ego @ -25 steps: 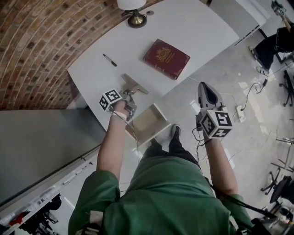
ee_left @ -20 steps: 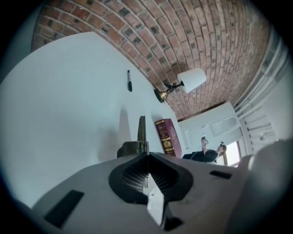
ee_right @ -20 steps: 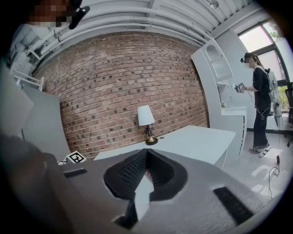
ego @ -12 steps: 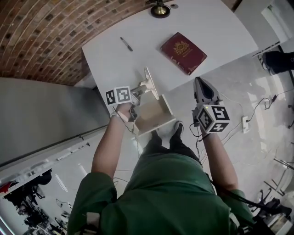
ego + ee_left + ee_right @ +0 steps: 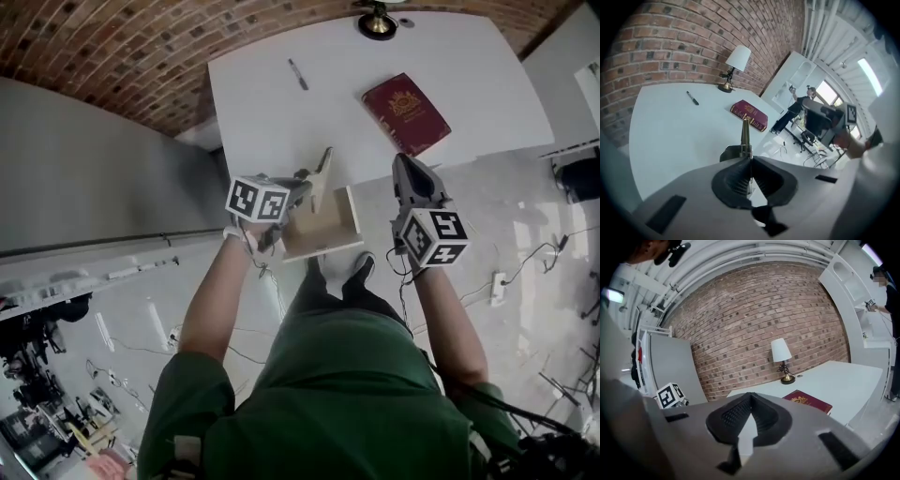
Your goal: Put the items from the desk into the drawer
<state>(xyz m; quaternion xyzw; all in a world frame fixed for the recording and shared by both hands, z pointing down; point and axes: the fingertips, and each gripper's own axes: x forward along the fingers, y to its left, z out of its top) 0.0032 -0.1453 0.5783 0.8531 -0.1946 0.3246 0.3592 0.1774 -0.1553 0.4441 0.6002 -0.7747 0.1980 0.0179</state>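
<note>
White desk [image 5: 281, 122], brick wall [image 5: 141, 56]: one lamp [image 5: 379, 21] at 12 o'clock, one pen [image 5: 297, 74] at 11, one red book [image 5: 406, 112] at 1. Left gripper [image 5: 305, 183] grasps one beige slab [image 5: 322, 173] at 12 o'clock of one open drawer [image 5: 323, 230]; right gripper [image 5: 410, 169] clenched, empty.

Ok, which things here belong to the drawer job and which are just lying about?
For the job:
open drawer
pen
red book
thin tan item, clamped in the left gripper

Lying about:
lamp, which probably stays on the desk
power strip on the floor
</note>
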